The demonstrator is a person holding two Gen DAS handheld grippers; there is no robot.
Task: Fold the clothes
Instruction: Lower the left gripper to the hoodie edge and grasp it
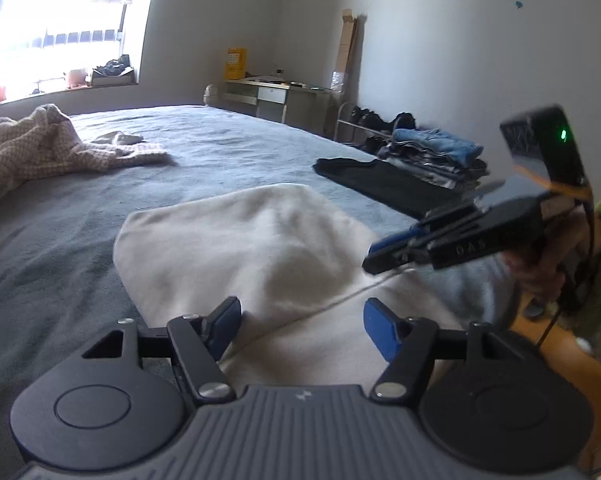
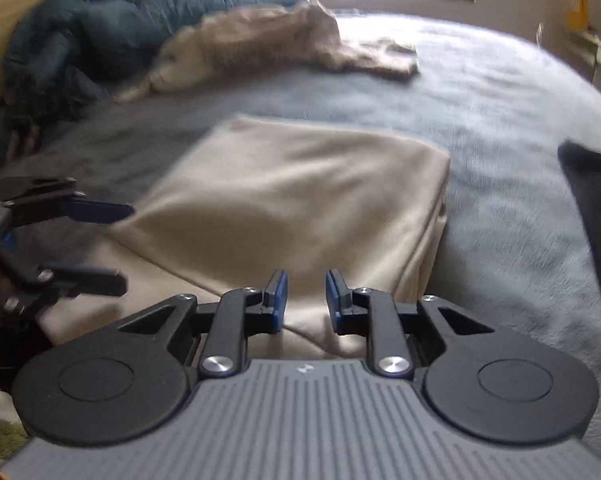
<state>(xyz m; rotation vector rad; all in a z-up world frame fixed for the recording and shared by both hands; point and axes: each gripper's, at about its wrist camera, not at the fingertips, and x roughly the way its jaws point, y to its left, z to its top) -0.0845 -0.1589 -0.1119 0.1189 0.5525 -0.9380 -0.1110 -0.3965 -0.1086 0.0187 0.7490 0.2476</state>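
Observation:
A cream garment [image 1: 252, 248] lies folded on the grey bed, also in the right wrist view [image 2: 292, 200]. My left gripper [image 1: 300, 328] is open and empty, hovering over the garment's near edge. My right gripper [image 2: 306, 300] is open with a narrow gap, empty, just above the garment's near right part. The right gripper also shows in the left wrist view [image 1: 384, 256], over the garment's right side. The left gripper shows in the right wrist view [image 2: 120, 244], open, at the garment's left edge.
A beige knitted garment [image 1: 40, 152] lies crumpled at the far left of the bed [image 1: 228, 140]. A stack of folded clothes [image 1: 436, 156] and a flat black garment [image 1: 380, 184] sit at the bed's right edge. A dark teal duvet [image 2: 100, 32] lies by the headboard.

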